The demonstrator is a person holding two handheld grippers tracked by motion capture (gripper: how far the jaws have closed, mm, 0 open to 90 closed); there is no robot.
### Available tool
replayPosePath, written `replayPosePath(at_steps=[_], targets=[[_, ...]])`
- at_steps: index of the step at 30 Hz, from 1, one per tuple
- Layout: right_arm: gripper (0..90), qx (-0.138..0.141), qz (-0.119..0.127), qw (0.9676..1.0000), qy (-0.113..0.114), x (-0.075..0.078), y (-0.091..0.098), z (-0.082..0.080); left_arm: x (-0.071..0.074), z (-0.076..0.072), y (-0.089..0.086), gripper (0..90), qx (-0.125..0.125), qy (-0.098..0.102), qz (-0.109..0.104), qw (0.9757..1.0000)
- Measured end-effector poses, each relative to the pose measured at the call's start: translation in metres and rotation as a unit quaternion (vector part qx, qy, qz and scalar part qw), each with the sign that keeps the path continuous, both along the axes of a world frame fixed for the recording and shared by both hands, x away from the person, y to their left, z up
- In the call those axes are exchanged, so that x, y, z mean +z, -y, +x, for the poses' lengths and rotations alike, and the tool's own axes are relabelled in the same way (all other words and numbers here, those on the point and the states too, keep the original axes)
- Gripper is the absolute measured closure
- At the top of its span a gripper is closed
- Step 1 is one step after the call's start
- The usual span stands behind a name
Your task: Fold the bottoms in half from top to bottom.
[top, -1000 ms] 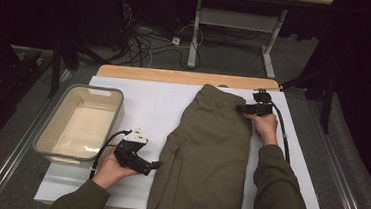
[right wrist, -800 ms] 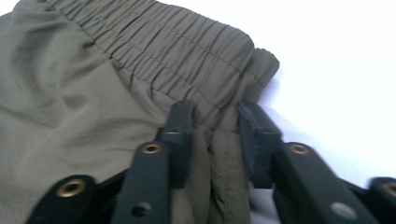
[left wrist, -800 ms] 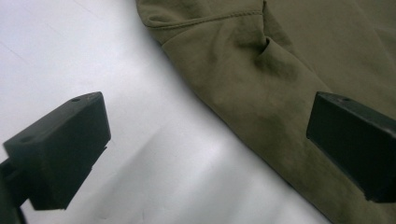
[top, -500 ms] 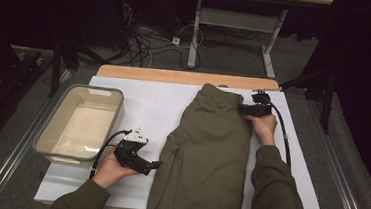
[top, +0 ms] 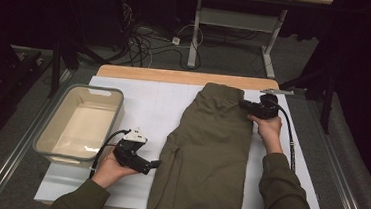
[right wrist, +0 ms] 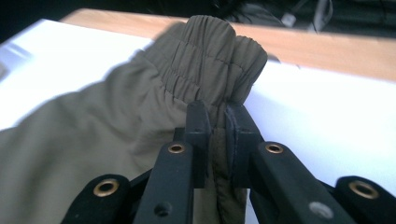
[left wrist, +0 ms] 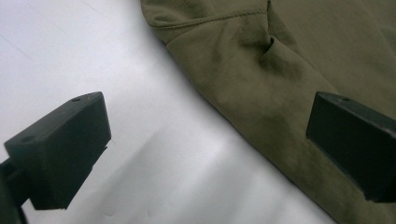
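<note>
Olive green trousers (top: 210, 151) lie flat on the white table cover (top: 143, 101), waistband (top: 222, 90) at the far end. My right gripper (top: 244, 105) is at the waistband's right corner. Its jaws have just been closing and now pinch the gathered elastic waistband (right wrist: 210, 56), which bunches up above the right gripper (right wrist: 217, 116). My left gripper (top: 158, 163) lies low by the trousers' left edge, pointing at it. In the left gripper view the left gripper (left wrist: 205, 140) stands wide open over the white cover, with the cloth (left wrist: 289, 70) just ahead of it and under its right jaw.
A pale rectangular plastic bin (top: 115, 114) stands at the table's left. A bare wooden strip (top: 175, 76) runs along the far edge. Cables and a metal stand lie on the dark floor beyond. The right gripper's cable (top: 291, 138) trails along the table's right side.
The right gripper has closed on the waistband corner and shifted slightly with it. The left hand and its gripper have stayed where they were.
</note>
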State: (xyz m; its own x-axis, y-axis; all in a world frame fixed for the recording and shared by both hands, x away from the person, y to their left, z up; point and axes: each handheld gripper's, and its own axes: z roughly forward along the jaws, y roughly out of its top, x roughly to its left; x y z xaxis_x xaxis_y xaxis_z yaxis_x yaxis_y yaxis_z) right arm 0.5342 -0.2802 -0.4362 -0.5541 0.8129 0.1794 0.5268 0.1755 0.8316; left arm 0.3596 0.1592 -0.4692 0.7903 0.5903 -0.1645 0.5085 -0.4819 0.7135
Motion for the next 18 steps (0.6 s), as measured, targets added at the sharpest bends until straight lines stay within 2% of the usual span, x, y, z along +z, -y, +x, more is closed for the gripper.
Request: replayPosePath(at_steps=[4,7,13,18], targets=[[82.5,0.025,0.007,0.9992,0.029,0.015,-0.005,-0.012,0.0,0.0,0.0,0.0,0.001,0.001,0.0,1.0],[82.6,0.047,0.013,0.9974,0.053,0.027,-0.01,-0.023,0.0,0.0,0.0,0.0,0.001,0.001,0.0,1.0],[82.6,0.084,0.028,0.9915,0.095,0.044,-0.019,-0.05,0.001,-0.001,0.0,0.0,0.002,0.002,0.0,1.0],[82.6,0.116,0.029,0.9855,0.121,0.057,-0.027,-0.072,0.0,0.0,0.001,0.0,0.002,0.001,0.0,1.0]])
